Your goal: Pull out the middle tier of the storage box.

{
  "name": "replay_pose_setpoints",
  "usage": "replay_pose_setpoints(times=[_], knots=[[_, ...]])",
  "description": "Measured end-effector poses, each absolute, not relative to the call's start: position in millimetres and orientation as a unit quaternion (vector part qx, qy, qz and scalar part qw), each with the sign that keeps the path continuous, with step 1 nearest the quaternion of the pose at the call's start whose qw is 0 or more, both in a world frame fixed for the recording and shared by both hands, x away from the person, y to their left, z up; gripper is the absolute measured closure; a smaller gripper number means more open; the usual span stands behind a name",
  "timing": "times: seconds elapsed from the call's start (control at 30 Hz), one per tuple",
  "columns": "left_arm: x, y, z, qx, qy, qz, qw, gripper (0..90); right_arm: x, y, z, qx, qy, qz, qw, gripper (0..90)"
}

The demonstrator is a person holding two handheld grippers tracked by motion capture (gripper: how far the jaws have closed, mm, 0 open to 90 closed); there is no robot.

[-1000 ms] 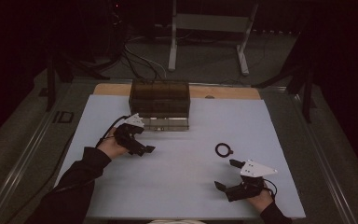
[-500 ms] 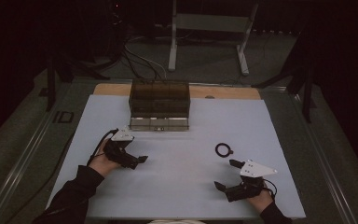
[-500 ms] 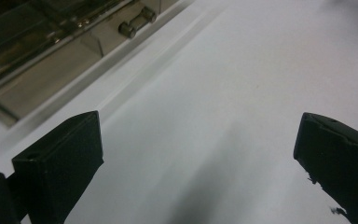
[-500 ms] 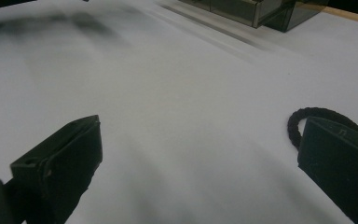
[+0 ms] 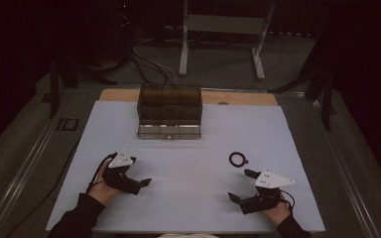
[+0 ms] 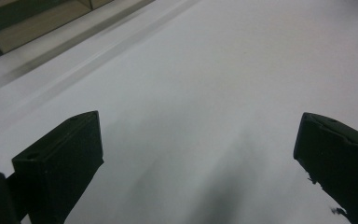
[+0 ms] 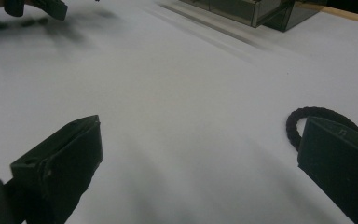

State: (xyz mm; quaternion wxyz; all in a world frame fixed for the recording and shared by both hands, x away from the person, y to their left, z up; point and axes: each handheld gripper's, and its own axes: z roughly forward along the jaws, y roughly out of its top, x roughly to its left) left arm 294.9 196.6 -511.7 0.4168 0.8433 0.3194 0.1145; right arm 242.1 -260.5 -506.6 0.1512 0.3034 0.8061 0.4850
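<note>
High view: white table sheet (image 5: 188, 163), dim room. The left gripper (image 5: 141, 183) sits low over the near left part of the sheet, held in a hand (image 5: 101, 188), its jaws pointing right. The right gripper (image 5: 241, 186) is at the near right, grey plate on top, jaws spread and pointing left and away. A small black ring (image 5: 237, 158) lies flat on the sheet just beyond the right gripper's far jaw, near it but apart. A smoky clear drawer box (image 5: 169, 111) stands at the far middle of the sheet, well apart from both grippers. A wooden strip (image 5: 238, 97) runs along the far edge.

Left gripper view: the two black jaws stand wide apart, released, bare white sheet between them. A corner of the drawer box (image 6: 32, 23) shows at upper left.

Right gripper view: jaws wide apart, nothing between them. The black ring (image 7: 294, 122), a braided cord loop, lies on the sheet just behind the right-hand jaw, which partly covers it; contact cannot be told. The left gripper (image 7: 46, 7) shows at upper left, the drawer box (image 7: 251, 10) at the top.
</note>
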Motion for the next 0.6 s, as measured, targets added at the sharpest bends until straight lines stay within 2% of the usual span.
replay_pose_setpoints(times=[0.2,0.6], knots=[[294.5,203.1,-512.8,0.832,0.328,0.117,0.432,2.6,241.6,-260.0,-505.1,0.301,0.807,0.484,0.154,0.0],[291.2,200.0,-517.4,0.837,0.317,0.108,0.432,2.7,241.6,-259.6,-498.0,0.306,0.804,0.486,0.151,0.0]])
